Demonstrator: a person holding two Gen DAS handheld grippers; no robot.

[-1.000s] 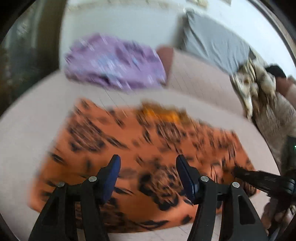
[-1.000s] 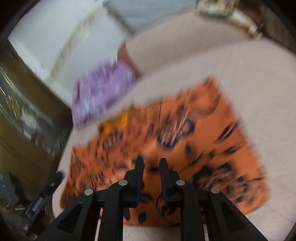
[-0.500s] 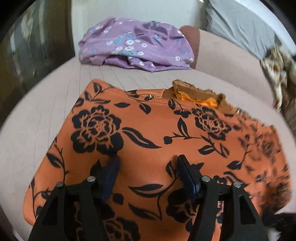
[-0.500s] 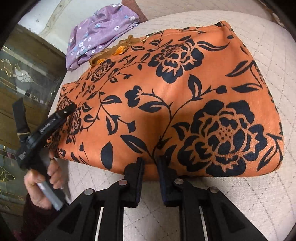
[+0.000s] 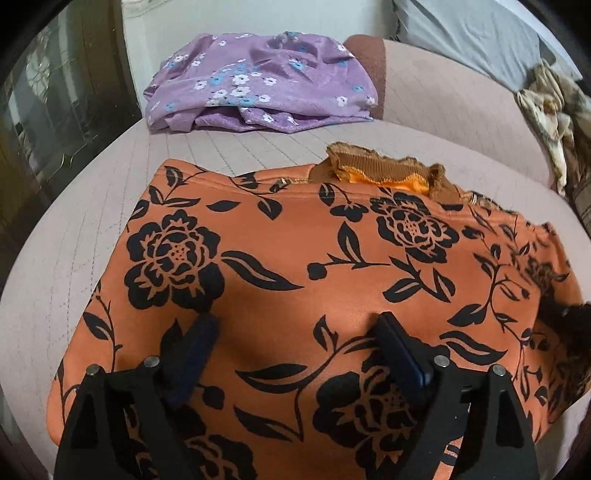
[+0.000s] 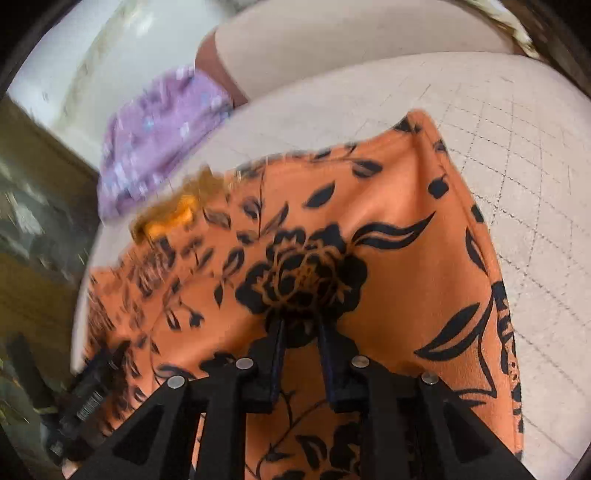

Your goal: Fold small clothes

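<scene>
An orange garment with black flowers (image 5: 295, 266) lies spread on a beige quilted cushion (image 5: 74, 229), with a brown ruffled collar at its far edge. My left gripper (image 5: 295, 332) is open, its fingers wide apart, low over the near part of the cloth. In the right wrist view the same garment (image 6: 388, 258) looks raised in a ridge. My right gripper (image 6: 300, 328) is nearly shut with the cloth at its tips; I cannot tell if cloth is pinched. The left gripper body shows at the lower left of the right wrist view (image 6: 88, 391).
A crumpled purple floral garment (image 5: 258, 81) lies at the far end of the cushion, also in the right wrist view (image 6: 155, 133). A grey pillow (image 5: 472, 33) and a patterned throw (image 5: 554, 110) lie at the back right. A dark cabinet (image 5: 44, 110) stands left.
Both grippers have moved forward over the orange garment. The right gripper went from the near edge onto the cloth, which now stands up in a ridge in front of it.
</scene>
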